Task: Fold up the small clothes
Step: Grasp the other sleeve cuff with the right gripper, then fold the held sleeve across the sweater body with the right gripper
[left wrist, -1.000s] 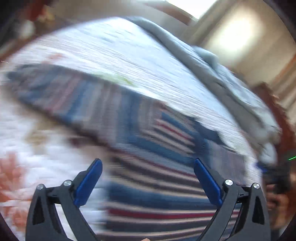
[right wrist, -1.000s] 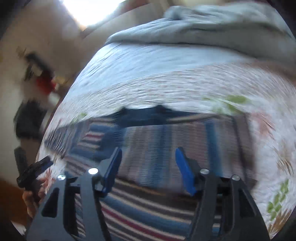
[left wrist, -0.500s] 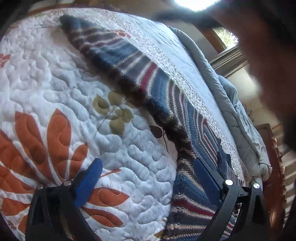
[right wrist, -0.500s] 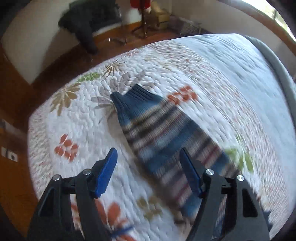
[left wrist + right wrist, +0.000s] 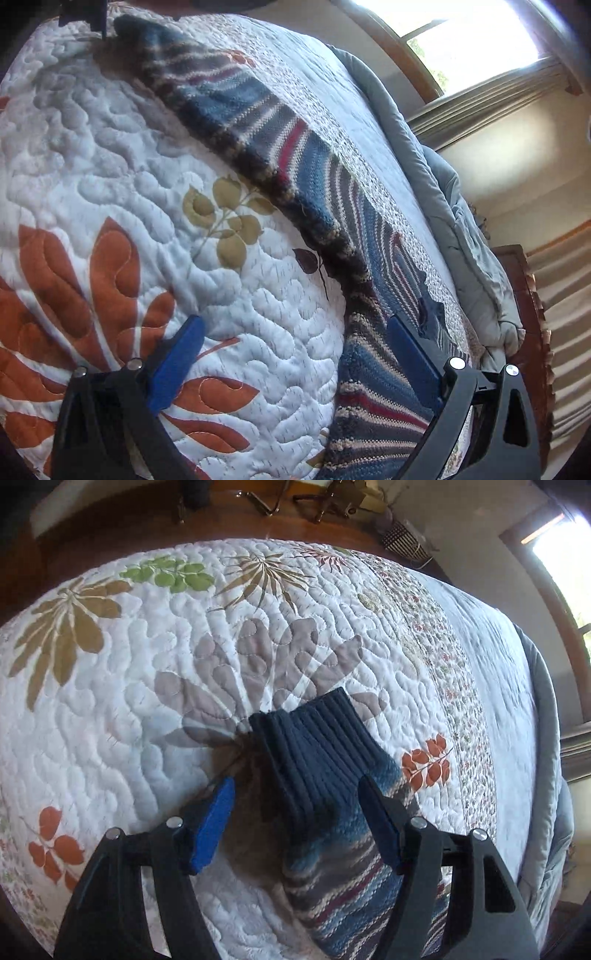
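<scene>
Left wrist view: striped knit sweater (image 5: pixel 284 147) runs in a long band across the quilt (image 5: pixel 110 155), from 11 o'clock at the top down to 5 o'clock at the bottom edge.
Sweater colours: blue, grey, cream and dark red stripes, with a darker mottled edge along its 8 o'clock side.
Left hand-held gripper (image 5: pixel 293 345): released, blue pads spread wide; the 3 o'clock finger (image 5: pixel 410 352) sits over the sweater's lower part, the 9 o'clock finger (image 5: pixel 177 358) over bare quilt. Nothing is clamped between them.
Quilt print, left wrist view: big orange leaf (image 5: pixel 77 280) at 8 o'clock, olive sprig (image 5: pixel 227 218) near centre, just beside the sweater's edge.
Grey duvet (image 5: pixel 443 192): bunched along the far side of the bed, 1 to 4 o'clock.
Window (image 5: pixel 476 40): bright, at 1 o'clock.
Right wrist view: navy ribbed cuff (image 5: pixel 314 746) of the sweater lies flat on the quilt at centre, striped knit trailing off toward 5 o'clock.
Right hand-held gripper (image 5: pixel 295 825): released too, straddling the cuff end; whether either pad touches the knit, I can't tell.
Quilt print, right wrist view: grey leaf (image 5: pixel 258 664) just past the cuff at 12 o'clock, tan leaves (image 5: pixel 70 624) at 10 o'clock.
Wooden floor (image 5: pixel 147 520): beyond the bed at 12 o'clock.
</scene>
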Tool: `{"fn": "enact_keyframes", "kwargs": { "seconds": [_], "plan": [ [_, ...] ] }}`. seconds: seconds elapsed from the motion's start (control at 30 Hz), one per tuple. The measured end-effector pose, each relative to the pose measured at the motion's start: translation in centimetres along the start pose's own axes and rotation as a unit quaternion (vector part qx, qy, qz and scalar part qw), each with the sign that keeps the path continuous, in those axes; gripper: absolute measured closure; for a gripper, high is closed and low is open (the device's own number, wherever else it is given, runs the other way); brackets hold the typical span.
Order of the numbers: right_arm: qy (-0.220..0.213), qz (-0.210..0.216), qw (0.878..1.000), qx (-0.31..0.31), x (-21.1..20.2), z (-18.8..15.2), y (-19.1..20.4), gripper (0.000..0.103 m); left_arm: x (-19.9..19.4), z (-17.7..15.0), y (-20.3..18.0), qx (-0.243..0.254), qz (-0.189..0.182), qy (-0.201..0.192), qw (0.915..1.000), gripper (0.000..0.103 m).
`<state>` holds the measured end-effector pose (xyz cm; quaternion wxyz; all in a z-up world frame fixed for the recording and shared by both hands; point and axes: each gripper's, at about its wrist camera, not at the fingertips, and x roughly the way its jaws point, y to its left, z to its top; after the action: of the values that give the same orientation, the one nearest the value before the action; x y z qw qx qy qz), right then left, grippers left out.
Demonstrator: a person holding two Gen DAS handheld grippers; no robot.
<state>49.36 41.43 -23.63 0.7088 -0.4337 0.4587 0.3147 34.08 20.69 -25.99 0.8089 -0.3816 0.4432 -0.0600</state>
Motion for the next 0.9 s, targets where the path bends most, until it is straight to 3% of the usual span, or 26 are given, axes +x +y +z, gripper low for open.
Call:
{"fn": "enact_keyframes", "kwargs": {
  "seconds": [0.03,0.07,0.1,0.13,0.33,0.5,0.6,0.7,0.8,0.9],
  "plan": [
    [0.002,-0.004,1.000,0.000,0.1,0.2,0.0,0.038,0.0,0.1,0.1,-0.002,-0.002,0.001,1.0000,0.004],
    [0.004,-0.010,1.000,0.003,0.4,0.3,-0.3,0.056,0.0,0.1,0.2,-0.008,-0.005,0.002,1.0000,0.004],
    [0.007,-0.010,1.000,0.007,0.5,0.3,-0.5,0.090,0.0,0.2,0.2,-0.011,-0.007,0.003,0.9999,0.004],
    [0.009,-0.001,1.000,0.017,0.5,0.3,-0.9,0.094,0.0,0.2,0.3,-0.011,-0.008,0.003,0.9999,0.004],
    [-0.054,0.063,0.990,0.115,-5.5,-3.8,-8.0,0.094,-0.4,0.5,0.8,-0.022,-0.025,0.007,0.9994,0.004],
    [-0.115,0.111,0.956,0.247,-11.5,-12.3,-17.0,0.094,-1.1,0.8,2.1,-0.059,-0.057,-0.009,0.9966,0.004],
    [-0.145,0.132,0.921,0.337,-13.6,-19.6,-21.5,0.094,-1.6,0.9,2.2,-0.064,-0.054,-0.024,0.9962,0.004],
    [-0.173,0.172,0.862,0.444,-13.4,-28.4,-24.2,0.093,-1.8,1.0,2.3,-0.065,-0.048,-0.034,0.9962,0.004],
    [-0.172,0.207,0.803,0.531,-10.9,-36.4,-24.4,0.093,-1.9,0.8,2.1,-0.060,-0.040,-0.039,0.9966,0.004],
    [-0.158,0.222,0.770,0.577,-7.6,-42.2,-23.4,0.093,-1.8,0.7,1.6,-0.048,-0.032,-0.042,0.9974,0.004]
  ]
}}
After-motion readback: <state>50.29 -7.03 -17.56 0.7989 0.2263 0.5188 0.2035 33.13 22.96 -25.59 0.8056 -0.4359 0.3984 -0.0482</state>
